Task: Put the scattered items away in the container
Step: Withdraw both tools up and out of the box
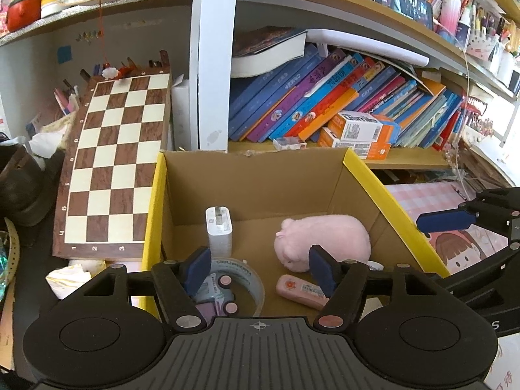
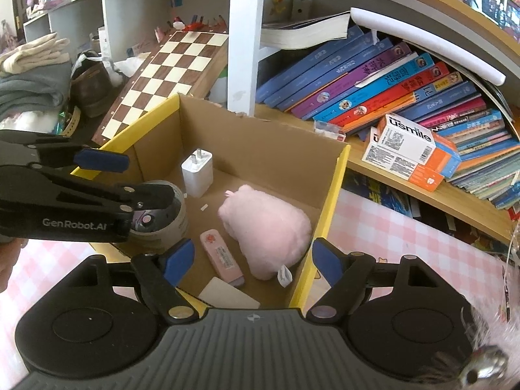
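- The left claw [image 1: 258,271] hangs over the near end of the cardboard box [image 1: 253,175], its 2 blue pads spread wide with nothing between them.
- The right claw [image 2: 250,261] hangs over the box's near right corner, also spread and empty; its right pad sits outside the yellow-edged wall.
- Under the left claw a roll of clear tape [image 1: 242,274] lies flat on the box floor, with a small toy car [image 1: 217,295] inside its ring.
- Just right of the tape lies a pink eraser [image 1: 302,291] in a labelled sleeve, angled across the floor.
- In the right wrist view a pale flat card [image 2: 227,294] lies at the box's near edge, just beside the eraser.
- Beyond the eraser a pink plush toy [image 1: 323,240] lies on its side against the right wall.
- A white charger [image 1: 219,232] stands upright beyond the tape, prongs up, near the left wall.
- The box sits on a desk with a pink checked cloth [image 2: 390,237].
- Left of the box a chessboard [image 1: 117,162] leans tilted against the shelving.
- Behind the box, slanted books [image 1: 325,97] fill a wooden shelf, with 2 orange and white cartons [image 1: 360,136] stacked in front of them.
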### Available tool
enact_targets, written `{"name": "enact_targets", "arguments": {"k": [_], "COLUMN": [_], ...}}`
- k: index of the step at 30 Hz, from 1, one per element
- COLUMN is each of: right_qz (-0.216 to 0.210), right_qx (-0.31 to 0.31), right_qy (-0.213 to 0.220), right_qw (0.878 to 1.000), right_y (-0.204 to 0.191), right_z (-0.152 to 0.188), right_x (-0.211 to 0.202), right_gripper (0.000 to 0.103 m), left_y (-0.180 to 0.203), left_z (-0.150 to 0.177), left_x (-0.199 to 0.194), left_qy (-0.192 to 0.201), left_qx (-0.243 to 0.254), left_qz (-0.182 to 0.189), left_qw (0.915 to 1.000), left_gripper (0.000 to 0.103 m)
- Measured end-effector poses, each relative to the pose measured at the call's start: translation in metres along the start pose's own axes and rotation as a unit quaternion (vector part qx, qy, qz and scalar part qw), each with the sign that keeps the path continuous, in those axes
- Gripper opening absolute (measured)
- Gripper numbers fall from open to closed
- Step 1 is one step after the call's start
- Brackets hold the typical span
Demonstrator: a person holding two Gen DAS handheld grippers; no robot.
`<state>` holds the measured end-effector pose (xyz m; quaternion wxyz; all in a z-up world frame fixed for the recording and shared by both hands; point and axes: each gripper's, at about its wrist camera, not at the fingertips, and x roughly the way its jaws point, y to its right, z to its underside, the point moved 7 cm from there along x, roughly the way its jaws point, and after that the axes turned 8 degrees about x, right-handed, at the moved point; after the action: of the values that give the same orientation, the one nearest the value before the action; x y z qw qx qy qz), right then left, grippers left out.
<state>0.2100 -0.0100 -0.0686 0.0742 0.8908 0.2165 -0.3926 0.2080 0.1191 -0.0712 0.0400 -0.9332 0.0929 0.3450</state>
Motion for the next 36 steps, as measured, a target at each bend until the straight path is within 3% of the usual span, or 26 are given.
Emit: {"name": "enact_targets", "arguments": {"k": [5,7,13,36], "right_qz": [0.004,0.007,0.013,0.040], "right_qx": [0.002,0.003,0.012,0.047], "right_qy": [0.005,0.007,0.011,0.030], "right_qw": [1.000,1.000,1.000,0.998], "right_y": [0.001,0.002,0.005,0.017], "right_z": [0.002,0.003,0.006,0.031], "right_x": [-0.007,-0.010,-0.018,-0.054], "right_gripper": [0.080,0.080,0.082,0.084], "left_y": [0.000,0.000,0.001,0.015], "left_z": [0.001,0.001,0.004,0.018], "left_x": [-0.007,-0.009,-0.016,-0.057], "left_qy": [0.002,0.000,-0.008,0.001], "left_qx": [0.001,0.004,0.019,0.025], "left_qz": [-0.006,-0.015,-0.038,-0.053], "left_qw": [1.0000,0.9999,0.9991,0.9983], "left_gripper": [0.079,0.088,0.095,0.097]}}
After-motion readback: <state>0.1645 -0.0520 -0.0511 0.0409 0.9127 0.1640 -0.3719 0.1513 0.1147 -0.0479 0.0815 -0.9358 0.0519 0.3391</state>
